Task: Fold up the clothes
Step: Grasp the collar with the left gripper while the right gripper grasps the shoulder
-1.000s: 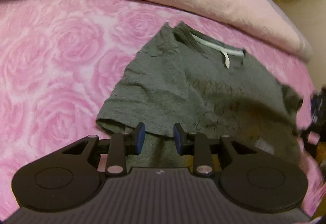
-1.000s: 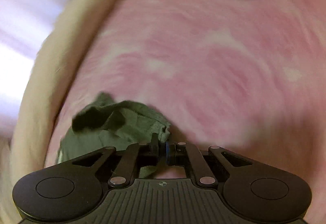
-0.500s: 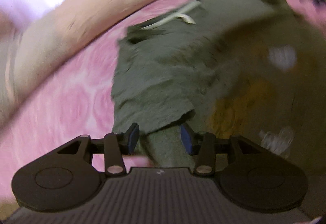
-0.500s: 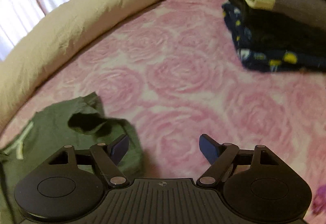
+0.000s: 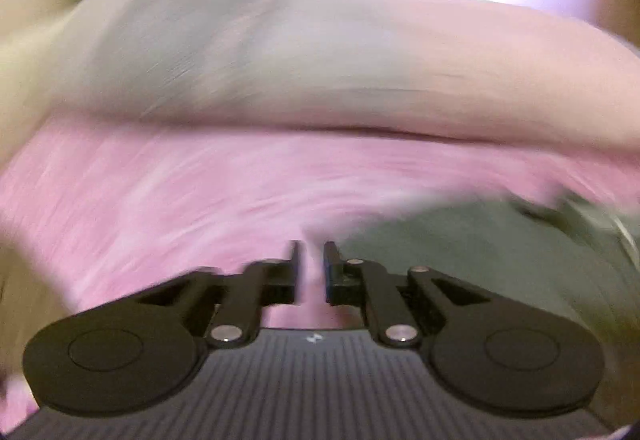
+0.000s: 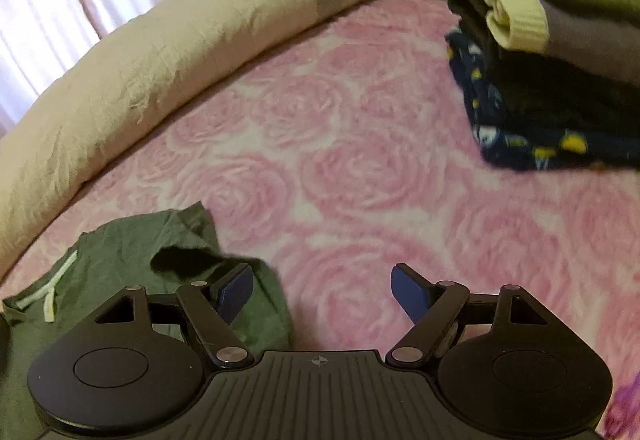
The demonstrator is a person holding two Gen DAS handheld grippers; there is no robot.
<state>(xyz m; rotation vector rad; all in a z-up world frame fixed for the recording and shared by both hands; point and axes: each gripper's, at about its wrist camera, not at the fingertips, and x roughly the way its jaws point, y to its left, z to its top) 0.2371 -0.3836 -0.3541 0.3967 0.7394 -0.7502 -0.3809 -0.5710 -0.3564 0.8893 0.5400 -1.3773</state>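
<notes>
Motion blur smears the left wrist view, where the left gripper shows a narrow gap holding nothing, the green T-shirt just to its right. The right gripper hangs wide open above the rose-patterned bedspread, its left finger over the shirt's crumpled sleeve. A rolled blanket and a stack of folded clothes, cut off at the frame's edge, lie beyond.

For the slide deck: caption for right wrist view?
Open right gripper above rose-patterned pink blanket, crumpled olive-green T-shirt at left, folded clothes stack beyond.
</notes>
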